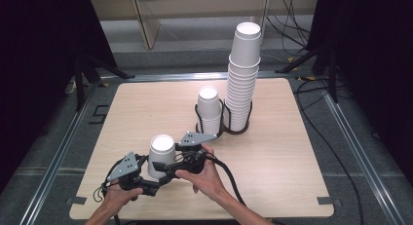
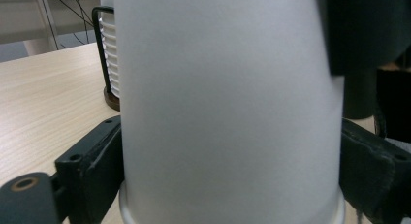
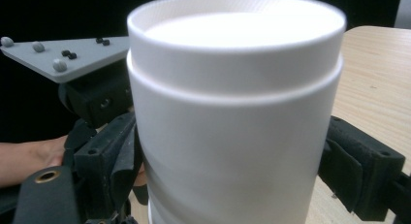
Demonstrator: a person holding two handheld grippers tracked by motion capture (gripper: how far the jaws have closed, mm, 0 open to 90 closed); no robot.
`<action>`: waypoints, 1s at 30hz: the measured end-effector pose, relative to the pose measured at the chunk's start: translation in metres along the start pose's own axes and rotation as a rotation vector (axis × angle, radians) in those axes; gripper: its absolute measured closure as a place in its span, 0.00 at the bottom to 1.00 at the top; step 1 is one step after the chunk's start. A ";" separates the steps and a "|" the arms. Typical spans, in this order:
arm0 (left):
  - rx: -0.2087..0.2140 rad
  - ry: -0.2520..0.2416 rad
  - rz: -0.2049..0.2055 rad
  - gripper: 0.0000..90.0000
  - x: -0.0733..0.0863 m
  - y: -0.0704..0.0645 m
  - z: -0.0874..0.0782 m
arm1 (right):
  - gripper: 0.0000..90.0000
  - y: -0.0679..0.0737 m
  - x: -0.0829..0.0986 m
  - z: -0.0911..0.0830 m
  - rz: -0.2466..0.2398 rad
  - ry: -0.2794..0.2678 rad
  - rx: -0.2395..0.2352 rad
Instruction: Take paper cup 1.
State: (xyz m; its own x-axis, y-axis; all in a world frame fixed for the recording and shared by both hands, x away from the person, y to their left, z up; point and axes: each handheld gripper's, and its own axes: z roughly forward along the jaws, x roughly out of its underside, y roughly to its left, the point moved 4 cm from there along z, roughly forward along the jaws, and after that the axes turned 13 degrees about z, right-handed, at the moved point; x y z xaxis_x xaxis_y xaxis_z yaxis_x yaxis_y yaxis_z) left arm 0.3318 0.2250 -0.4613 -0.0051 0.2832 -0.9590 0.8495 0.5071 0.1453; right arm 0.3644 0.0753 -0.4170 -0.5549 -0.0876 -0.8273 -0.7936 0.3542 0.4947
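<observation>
Because both grippers clamp the same inverted paper cups [image 1: 160, 157] from opposite sides, the main risk is crushing: thin paper walls would dent or fold if either hand squeezes harder. A second risk is that the nested cups, seen as two layers with a step below the top in the right gripper view, stick together, so a sharp pull could jerk both free or tip them over on the desk [image 1: 131, 108].

At the lower left of the high view, the left gripper [image 1: 146, 174] sits low against the cups near the rim that rests on the desk. In the left gripper view its fingers [image 2: 92, 161] stand apart by the width of the cup wall and press it from both sides.

Just right of it, the right gripper [image 1: 173, 161] meets the cups from the other side; its fingers [image 3: 361, 170] likewise bracket the wall, touching it on each flank.

Farther right and higher in the frame, a short cup stack [image 1: 209, 110] and a tall cup stack [image 1: 242, 74] stand in a black wire holder [image 1: 223, 122], well apart from the hands.
</observation>
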 end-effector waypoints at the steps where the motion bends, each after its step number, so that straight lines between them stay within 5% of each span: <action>1: 0.000 0.000 0.000 0.11 0.000 0.000 0.000 | 0.17 0.000 0.000 0.000 0.000 0.000 0.000; 8: 0.023 0.023 0.073 0.12 0.000 -0.004 0.002 | 0.17 0.002 -0.012 -0.013 0.001 0.026 -0.017; 10: 0.029 0.050 0.102 0.13 0.000 -0.007 0.002 | 0.17 0.002 -0.016 -0.018 -0.036 0.060 -0.021; 14: 0.042 0.055 0.130 0.13 0.000 -0.008 0.003 | 0.17 0.003 -0.019 -0.023 -0.029 0.107 -0.008; 22: 0.080 0.088 0.171 0.13 0.002 -0.014 0.005 | 0.17 0.005 -0.018 -0.028 -0.095 0.264 -0.034; 30: 0.093 0.108 0.201 0.13 0.003 -0.016 0.006 | 0.22 0.002 -0.016 -0.027 -0.097 0.304 -0.034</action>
State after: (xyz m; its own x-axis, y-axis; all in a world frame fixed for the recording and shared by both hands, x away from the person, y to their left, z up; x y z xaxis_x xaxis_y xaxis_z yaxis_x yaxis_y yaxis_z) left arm 0.3211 0.2124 -0.4679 0.1170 0.4585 -0.8809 0.8842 0.3558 0.3026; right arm 0.3649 0.0523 -0.3959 -0.5215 -0.3953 -0.7561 -0.8514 0.2999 0.4304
